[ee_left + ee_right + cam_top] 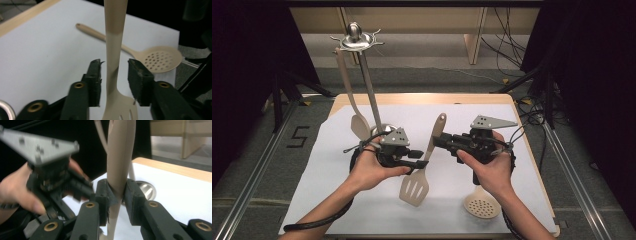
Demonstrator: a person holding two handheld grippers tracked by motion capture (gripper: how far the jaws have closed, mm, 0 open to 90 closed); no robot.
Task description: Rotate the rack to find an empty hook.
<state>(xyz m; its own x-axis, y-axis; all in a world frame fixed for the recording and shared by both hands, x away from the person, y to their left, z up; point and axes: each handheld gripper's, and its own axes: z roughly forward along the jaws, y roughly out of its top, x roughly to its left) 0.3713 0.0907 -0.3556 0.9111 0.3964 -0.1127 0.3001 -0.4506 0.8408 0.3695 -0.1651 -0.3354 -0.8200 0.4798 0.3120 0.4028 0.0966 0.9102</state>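
A beige slotted spatula [416,186] is tilted above the table, head low and near me, handle pointing away. My right gripper [439,141] is shut on its handle; in the right gripper view the pads [103,192] press both sides of the handle [120,157]. My left gripper [419,159] is at the neck just above the head. In the left gripper view its jaws [113,72] stand open on either side of the neck [113,50], with a gap on each side.
A beige round skimmer [482,204] lies on the white sheet [327,170] at the near right. A metal utensil stand [356,40] rises at the back left, with a beige spoon [358,124] hanging from it. The table's wooden edge [422,96] runs behind.
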